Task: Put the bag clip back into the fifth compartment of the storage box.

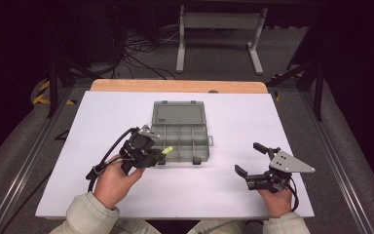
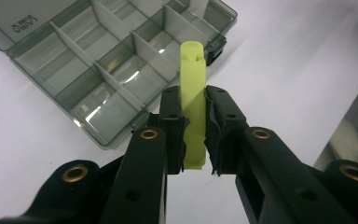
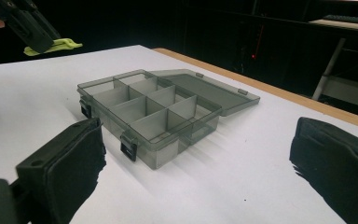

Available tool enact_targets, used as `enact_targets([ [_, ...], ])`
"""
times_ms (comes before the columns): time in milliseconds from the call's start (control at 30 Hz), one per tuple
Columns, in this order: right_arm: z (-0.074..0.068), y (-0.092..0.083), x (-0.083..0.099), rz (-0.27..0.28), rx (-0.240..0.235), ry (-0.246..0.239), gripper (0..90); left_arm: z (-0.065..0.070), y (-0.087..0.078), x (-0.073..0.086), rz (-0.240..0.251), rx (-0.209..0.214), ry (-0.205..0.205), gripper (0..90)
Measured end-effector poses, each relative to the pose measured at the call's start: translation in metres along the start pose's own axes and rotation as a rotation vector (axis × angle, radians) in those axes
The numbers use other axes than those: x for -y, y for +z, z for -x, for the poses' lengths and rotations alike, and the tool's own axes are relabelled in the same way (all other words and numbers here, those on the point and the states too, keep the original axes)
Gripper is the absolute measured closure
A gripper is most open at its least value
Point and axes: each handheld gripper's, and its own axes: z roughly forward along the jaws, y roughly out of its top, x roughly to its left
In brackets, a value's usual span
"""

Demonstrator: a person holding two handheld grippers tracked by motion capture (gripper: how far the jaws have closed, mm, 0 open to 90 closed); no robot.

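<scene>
Left gripper (image 2: 195, 135): clamped on a yellow-green clip (image 2: 193, 100), pads pressing both flat sides, most of the piece standing out beyond the tips.
Clip position: in the air at the near-left corner of the organiser box (image 1: 181, 137), just over its front rim in the high view; not yet inside any cell.
Box: grey, see-through, lid folded open flat toward the far side, dividers forming a grid of empty cells, resting on the white table (image 1: 102, 117).
Right gripper (image 1: 253, 158): jaws wide apart, holding nothing, parked on the table well right of the box.
Step in hand, as judged: carrying the clip to a cell and dropping it in.
Aim: centre over one front cell, clear of the dividers, before lowering.
Tilt: clip long compared with a cell, so better laid along the cell's longer side than stood on end.
Release: only once the free end is below the rim; opening early risks a bounce onto the table.
Risk: light box may slide if nudged; right gripper free to steady the latch side.
</scene>
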Motion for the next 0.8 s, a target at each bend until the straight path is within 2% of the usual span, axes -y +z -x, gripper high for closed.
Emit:
enact_targets([
  [300, 0.000, -0.001, 0.000, 0.000, 0.000, 0.001, 3.0, -0.015, 0.003, -0.001, 0.007, -0.025, -0.061, 78.0],
  [800, 0.000, -0.001, 0.000, 0.000, 0.001, 0.000, 3.0, -0.039, 0.015, 0.001, -0.003, -0.059, -0.122, 77.9],
])
